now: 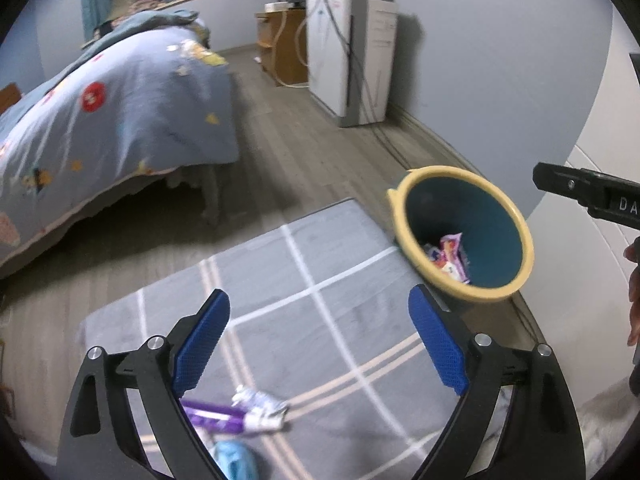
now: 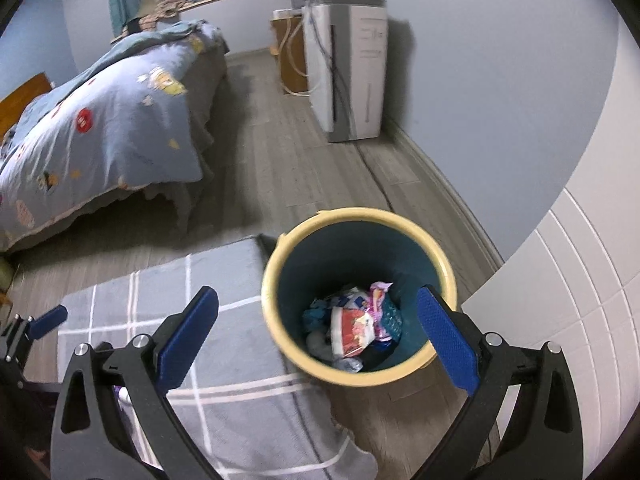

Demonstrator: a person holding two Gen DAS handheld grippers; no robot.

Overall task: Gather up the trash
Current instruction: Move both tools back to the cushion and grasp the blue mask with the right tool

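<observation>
A teal bin with a yellow rim (image 2: 276, 304) (image 1: 520, 236) stands on the floor at the corner of a grey checked rug (image 1: 328, 312) (image 2: 224, 364). Several crumpled wrappers (image 2: 360, 320) (image 1: 450, 254) lie inside it. My right gripper (image 2: 318, 316) hovers over the bin, open and empty. My left gripper (image 1: 320, 320) is open over the rug with nothing between its fingers. On the rug near it lie a purple and white wrapper (image 1: 244, 412) and a light blue scrap (image 1: 236, 460). In the right wrist view the left gripper's blue fingertip (image 2: 50, 318) shows at the left edge.
A bed with a blue patterned quilt (image 1: 112, 120) (image 2: 108, 128) fills the left. A white appliance (image 1: 348, 56) (image 2: 352, 68) with cables stands by the far wall, a wooden cabinet (image 1: 282, 44) behind it. A white tiled wall (image 2: 580, 300) is at the right.
</observation>
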